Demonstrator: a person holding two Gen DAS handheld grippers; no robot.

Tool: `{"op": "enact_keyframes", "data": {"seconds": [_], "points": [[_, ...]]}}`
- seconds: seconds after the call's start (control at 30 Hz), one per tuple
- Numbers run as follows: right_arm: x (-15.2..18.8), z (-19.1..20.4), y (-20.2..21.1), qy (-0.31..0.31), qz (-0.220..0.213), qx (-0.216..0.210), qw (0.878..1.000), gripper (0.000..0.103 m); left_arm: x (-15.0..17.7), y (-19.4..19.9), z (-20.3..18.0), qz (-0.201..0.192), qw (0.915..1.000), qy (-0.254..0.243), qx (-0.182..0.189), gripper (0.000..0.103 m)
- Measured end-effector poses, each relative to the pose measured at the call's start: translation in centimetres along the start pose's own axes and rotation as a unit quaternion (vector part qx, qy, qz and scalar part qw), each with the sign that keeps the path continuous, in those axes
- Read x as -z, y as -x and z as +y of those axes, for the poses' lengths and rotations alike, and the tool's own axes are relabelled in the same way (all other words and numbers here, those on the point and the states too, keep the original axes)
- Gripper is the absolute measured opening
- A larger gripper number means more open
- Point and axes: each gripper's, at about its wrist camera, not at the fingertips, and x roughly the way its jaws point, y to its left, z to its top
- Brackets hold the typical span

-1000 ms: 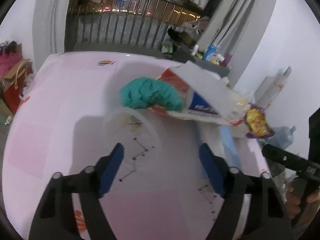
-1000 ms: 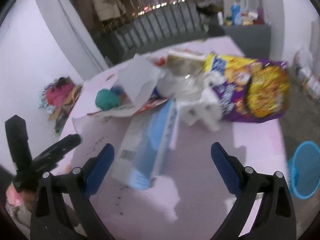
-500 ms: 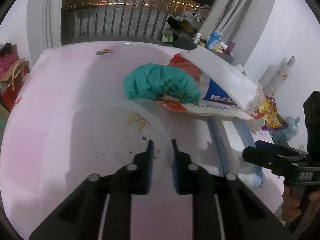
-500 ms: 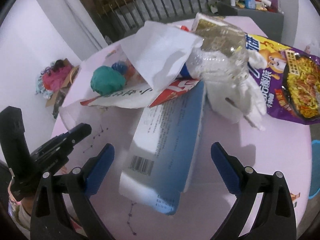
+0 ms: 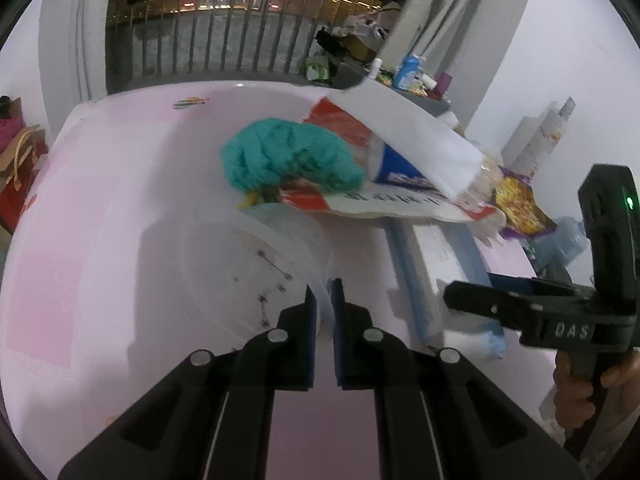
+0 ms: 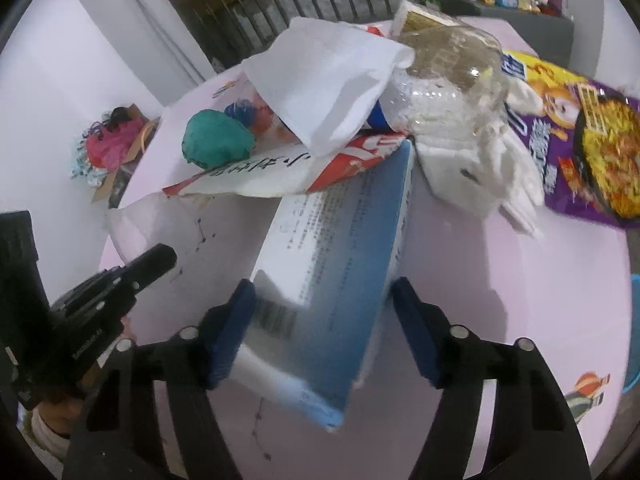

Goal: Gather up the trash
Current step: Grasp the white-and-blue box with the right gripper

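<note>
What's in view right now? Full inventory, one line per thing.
clear plastic tub: 1, see-through, near left on the table, rim between the left pads
blue-white box: 1, near centre, between the right fingers
teal wad: 1, teal, behind the tub
red-white printed bag: 1, under the pile
white paper: 1, on top of the pile
crushed clear bottle: 1, right of the paper
purple noodle packet: 1, far right
pink table: 1
left gripper: shut on the tub rim
right gripper: jaws closing around the box
</note>
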Motion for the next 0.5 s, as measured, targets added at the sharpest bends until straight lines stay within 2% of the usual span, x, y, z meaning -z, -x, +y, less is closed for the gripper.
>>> {"op": "enact_keyframes", "data": {"seconds": [0.2,0.4,0.47,0.5], "points": [[1.7,-1.4,0.5,-0.013,0.010,-0.040,0.999,0.056,1.8,0.6,-2.6,0.012,0.9994,-0.017,0.026,0.007],[3.2,-2.5,1.0,-0.020,0.021,-0.073,0.997,0.032,2.9,0.5,-5.4,0.021,0.9964,-0.032,0.075,0.007],[3.5,-3.1,1.2,-0.031,0.024,-0.083,0.996,0.024,3.0,0.4,-6.1,0.019,0.9962,-0.042,0.074,0.007],[3.6,-3.6,1.4,-0.043,0.025,-0.089,0.995,0.023,2.9,0.3,-6.1,0.020,0.9962,-0.040,0.074,0.007]]}}
